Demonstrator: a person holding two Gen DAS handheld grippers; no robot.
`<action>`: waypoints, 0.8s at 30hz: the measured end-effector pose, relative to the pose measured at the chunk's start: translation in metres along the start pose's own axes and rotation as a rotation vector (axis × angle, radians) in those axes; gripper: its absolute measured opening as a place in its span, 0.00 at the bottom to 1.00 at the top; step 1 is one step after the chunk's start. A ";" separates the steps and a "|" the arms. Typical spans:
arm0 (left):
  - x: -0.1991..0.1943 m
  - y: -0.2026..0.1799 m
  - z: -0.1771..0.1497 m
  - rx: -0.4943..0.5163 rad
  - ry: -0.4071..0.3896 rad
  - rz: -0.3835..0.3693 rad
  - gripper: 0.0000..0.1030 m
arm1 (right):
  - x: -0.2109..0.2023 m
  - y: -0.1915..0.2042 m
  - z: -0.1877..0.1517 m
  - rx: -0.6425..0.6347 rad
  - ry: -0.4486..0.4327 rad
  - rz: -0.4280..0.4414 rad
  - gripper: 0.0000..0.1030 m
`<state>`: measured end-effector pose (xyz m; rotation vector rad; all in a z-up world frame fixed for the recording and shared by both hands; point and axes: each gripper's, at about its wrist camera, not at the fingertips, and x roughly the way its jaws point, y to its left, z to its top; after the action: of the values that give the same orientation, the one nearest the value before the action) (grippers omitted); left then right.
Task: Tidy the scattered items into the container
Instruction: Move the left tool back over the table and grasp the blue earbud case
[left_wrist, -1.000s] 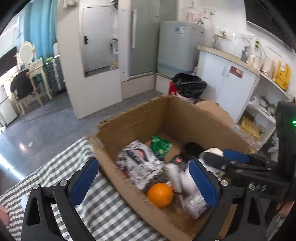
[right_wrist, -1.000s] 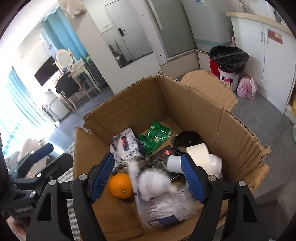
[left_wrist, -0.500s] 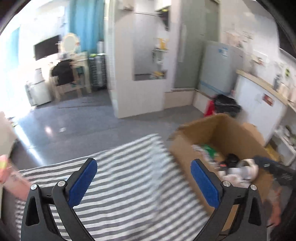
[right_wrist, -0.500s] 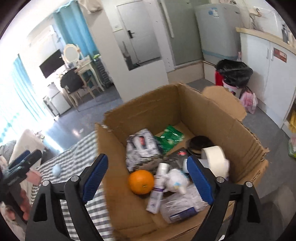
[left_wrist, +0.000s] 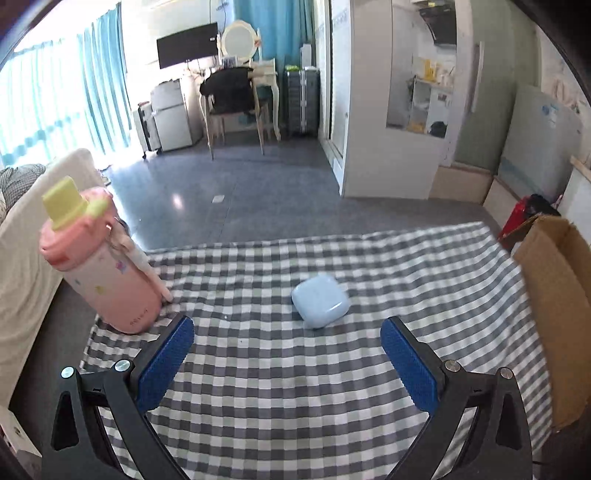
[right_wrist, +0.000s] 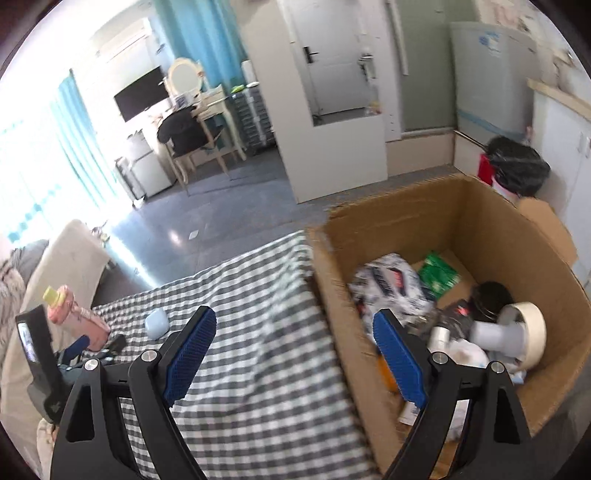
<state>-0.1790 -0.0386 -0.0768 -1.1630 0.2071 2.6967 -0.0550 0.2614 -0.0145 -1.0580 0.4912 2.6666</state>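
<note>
Left tool (left_wrist: 287, 363) gapes empty short of the blue case (left_wrist: 320, 300), ready to straddle it; right tool (right_wrist: 295, 356) stands apart, empty, at the cardboard box (right_wrist: 391, 218) wall

Cardboard box (left_wrist: 554, 295) cut off rightward

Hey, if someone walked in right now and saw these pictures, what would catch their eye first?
Probably the pink bottle with its yellow cap, standing at the left edge of the checked tablecloth, and the pale blue case lying alone mid-cloth ahead of the open left gripper. Next, the cardboard box at the cloth's right end, already crowded with packets and a tape roll.
</note>
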 end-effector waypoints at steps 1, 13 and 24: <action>0.006 -0.004 0.001 0.009 0.001 0.007 1.00 | 0.005 0.007 0.001 -0.016 0.003 -0.003 0.85; 0.085 -0.032 0.020 0.026 0.107 -0.022 1.00 | 0.048 0.008 0.006 -0.047 0.052 -0.070 0.85; 0.083 -0.020 0.016 0.014 0.132 -0.047 0.56 | 0.051 0.006 0.007 -0.059 0.054 -0.054 0.85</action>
<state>-0.2412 -0.0060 -0.1275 -1.3265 0.2154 2.5762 -0.0971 0.2635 -0.0437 -1.1464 0.3912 2.6260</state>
